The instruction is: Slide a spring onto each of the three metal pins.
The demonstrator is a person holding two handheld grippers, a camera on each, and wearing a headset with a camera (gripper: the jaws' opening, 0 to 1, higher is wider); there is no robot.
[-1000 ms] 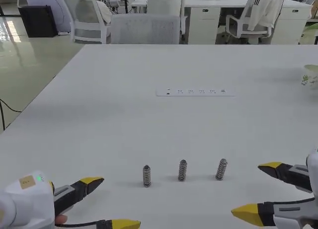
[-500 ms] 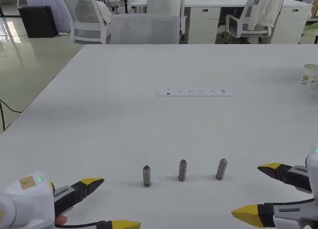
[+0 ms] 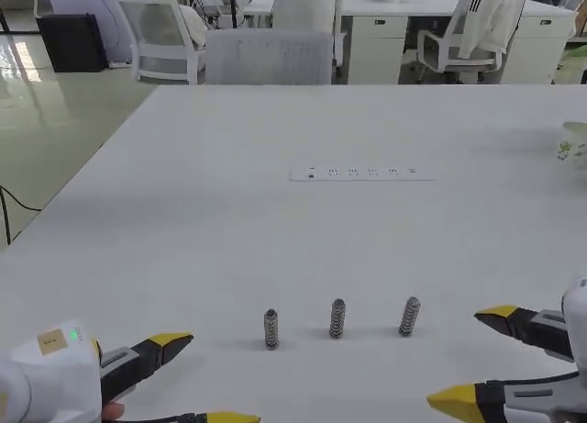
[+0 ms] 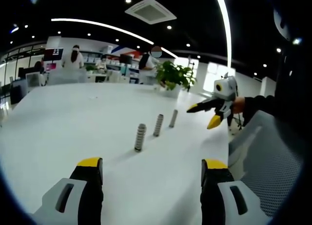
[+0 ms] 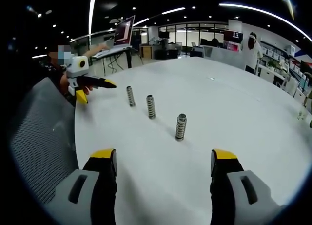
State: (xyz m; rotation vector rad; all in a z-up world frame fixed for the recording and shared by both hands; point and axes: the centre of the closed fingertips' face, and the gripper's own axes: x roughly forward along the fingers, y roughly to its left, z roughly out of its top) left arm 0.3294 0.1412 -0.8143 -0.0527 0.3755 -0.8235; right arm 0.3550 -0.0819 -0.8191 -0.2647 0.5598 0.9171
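Note:
Three short metal springs stand upright in a row on the white table, each around a pin: left spring (image 3: 271, 328), middle spring (image 3: 337, 318), right spring (image 3: 409, 317). My left gripper (image 3: 204, 379) is at the near left, open and empty, a hand's width from the left spring (image 4: 140, 137). At the near right my right gripper (image 3: 472, 359) is open too, nothing between its yellow tips, just right of the right spring (image 5: 181, 126). Each gripper view has its own jaws wide apart, the left gripper (image 4: 151, 164) and the right gripper (image 5: 164, 154), facing the row end-on.
A white power strip (image 3: 359, 172) lies flat at the table's middle. A cup (image 3: 574, 139) sits at the far right edge. Office chairs (image 3: 268, 54) and desks stand beyond the far edge. A mesh chair back (image 5: 39, 137) is close by the near edge.

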